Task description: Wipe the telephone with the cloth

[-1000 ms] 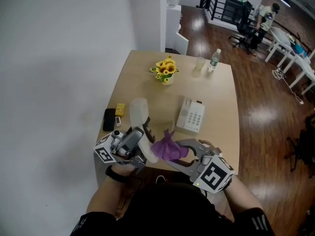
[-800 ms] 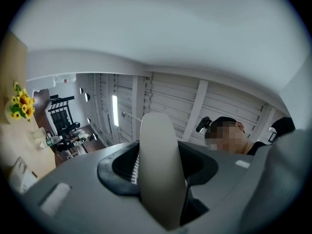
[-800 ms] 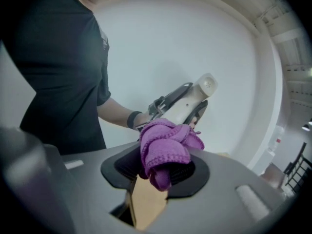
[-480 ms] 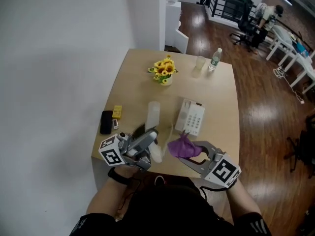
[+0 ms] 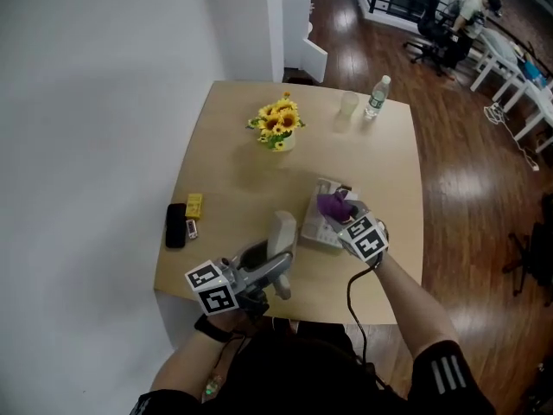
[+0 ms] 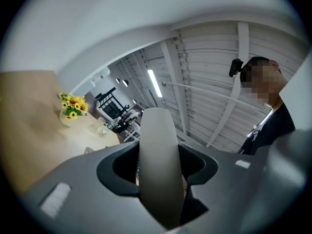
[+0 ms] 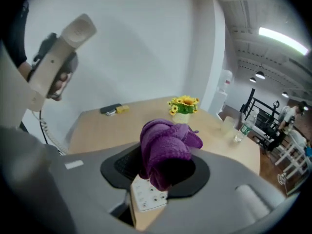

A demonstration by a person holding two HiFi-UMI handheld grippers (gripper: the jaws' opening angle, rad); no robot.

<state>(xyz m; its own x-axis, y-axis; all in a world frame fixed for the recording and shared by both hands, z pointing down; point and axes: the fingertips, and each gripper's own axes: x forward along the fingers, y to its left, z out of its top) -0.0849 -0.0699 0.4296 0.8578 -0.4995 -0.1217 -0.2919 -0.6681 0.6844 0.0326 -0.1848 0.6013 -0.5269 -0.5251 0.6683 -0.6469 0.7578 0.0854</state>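
The white telephone base (image 5: 318, 228) sits on the table's right half. My right gripper (image 5: 339, 209) is shut on a bunched purple cloth (image 5: 332, 203), which lies over the base's top. In the right gripper view the cloth (image 7: 167, 149) fills the jaws and the keypad (image 7: 146, 196) shows just below it. My left gripper (image 5: 273, 264) is shut on the white handset (image 5: 282, 234), held up off the base to its left. That handset (image 6: 158, 165) stands between the jaws in the left gripper view. A coiled cord (image 7: 48, 132) hangs from the handset.
A vase of sunflowers (image 5: 275, 124) stands mid-table at the back. A water bottle (image 5: 376, 96) and a plastic cup (image 5: 348, 105) are at the far right corner. A black phone (image 5: 175, 225) and a small yellow item (image 5: 193, 204) lie near the left edge.
My right gripper has carried the purple cloth forward from near my body onto the telephone base. The left gripper has shifted right with the handset in it.
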